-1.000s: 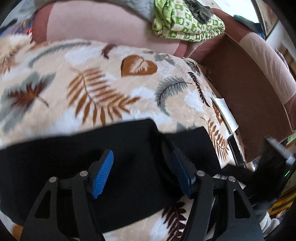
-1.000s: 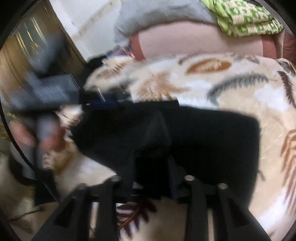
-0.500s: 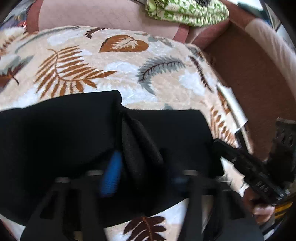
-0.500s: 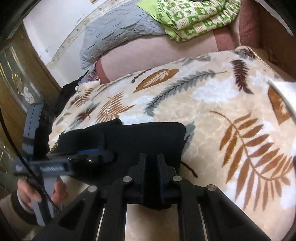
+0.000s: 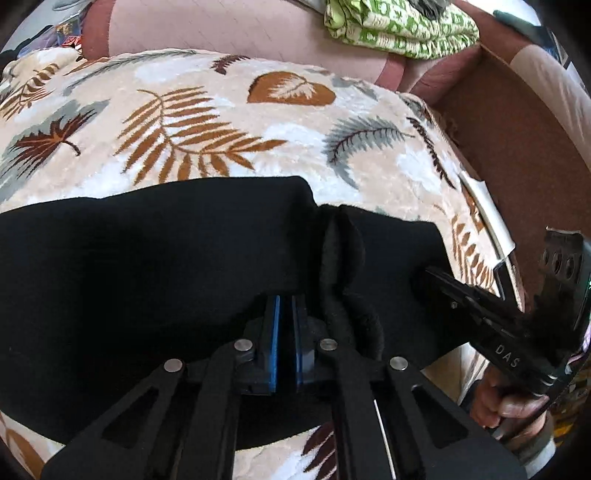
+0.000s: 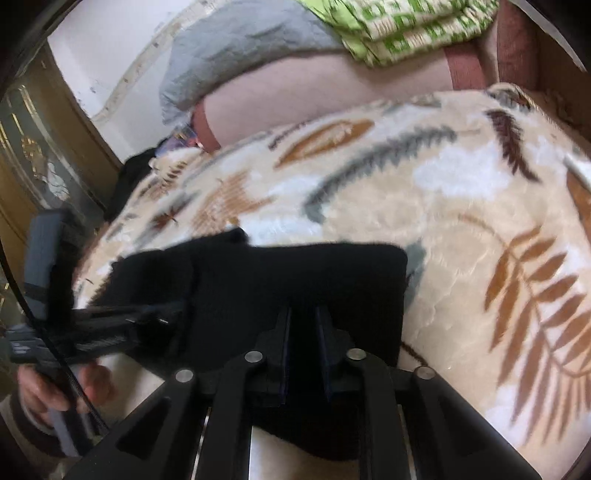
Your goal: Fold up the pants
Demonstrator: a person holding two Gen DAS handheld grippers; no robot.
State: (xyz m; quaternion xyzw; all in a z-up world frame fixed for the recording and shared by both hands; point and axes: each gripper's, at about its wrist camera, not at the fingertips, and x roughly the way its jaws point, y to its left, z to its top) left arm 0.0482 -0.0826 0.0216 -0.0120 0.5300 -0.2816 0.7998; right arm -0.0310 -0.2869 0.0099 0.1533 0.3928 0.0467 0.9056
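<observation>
A: Where are the pants (image 5: 147, 266)?

B: Black, lying flat across the leaf-print blanket (image 5: 207, 122) on the bed, near edge. A bunched ridge of cloth stands up just R of the left gripper (image 5: 285, 310).

A: Jaws, L side?

B: Blue pads drawn close together, pinching the near edge of the pants.

A: R side?

B: Right gripper (image 6: 303, 325) likewise, jaws nearly together w/ black cloth clamped between them, at the pants' R end.

A: Bkgd?

B: Green patterned cloth (image 5: 399, 26) folded on a pink cushion (image 5: 221, 33) at the back; grey quilt (image 6: 236, 48) beside it.
</observation>
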